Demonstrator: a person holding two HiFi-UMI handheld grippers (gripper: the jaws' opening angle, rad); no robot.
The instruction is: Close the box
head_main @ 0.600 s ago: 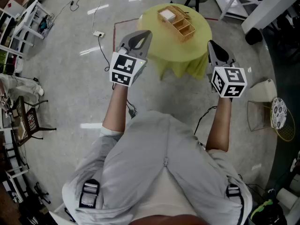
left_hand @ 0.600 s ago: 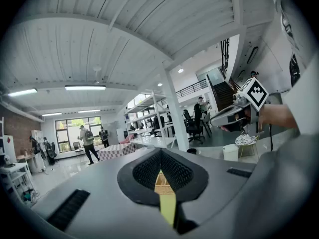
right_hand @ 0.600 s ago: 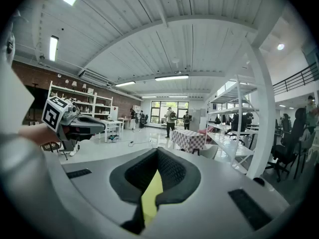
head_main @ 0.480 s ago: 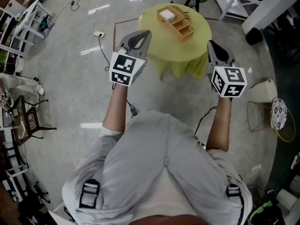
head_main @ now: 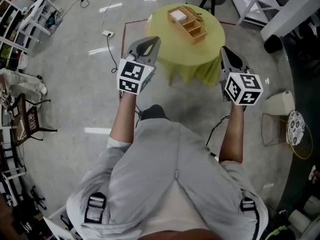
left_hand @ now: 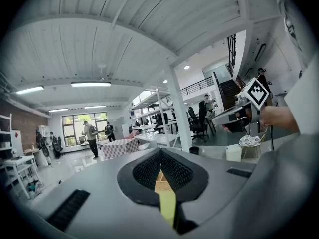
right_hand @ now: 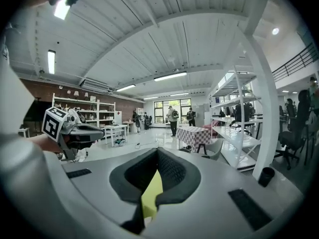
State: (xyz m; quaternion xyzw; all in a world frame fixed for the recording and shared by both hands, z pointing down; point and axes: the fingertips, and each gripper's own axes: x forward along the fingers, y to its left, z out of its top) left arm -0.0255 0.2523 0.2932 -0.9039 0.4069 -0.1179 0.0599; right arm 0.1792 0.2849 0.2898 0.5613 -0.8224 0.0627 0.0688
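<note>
Holding the left grey two-jaw gripper [head_main: 148,42] and the right grey two-jaw gripper [head_main: 226,51] out ahead of the body, each with its jaws pressed together at the tips and nothing pinched between them. Pointing both toward the round table draped in yellow-green cloth [head_main: 210,41], hovering just short of its near edge, one to either side and well apart from each other.

Leaving the light wooden compartmented box [head_main: 189,23] lying at a slant near the far middle of that cloth, seemingly open, with a white block [head_main: 178,16] in one end section. Touching it with neither gripper.

Judging the reach for the box as not yet begun. Risking a shove instead of a close: coming in with tips together and striking a side wall, sliding the box across the loose cloth or dragging the cloth toward the table edge. Risking, too, pressing a lid down onto the white block, if that is standing proud of the rim, and leaving the box ajar. Not being able to tell the hinge side from here.
</note>
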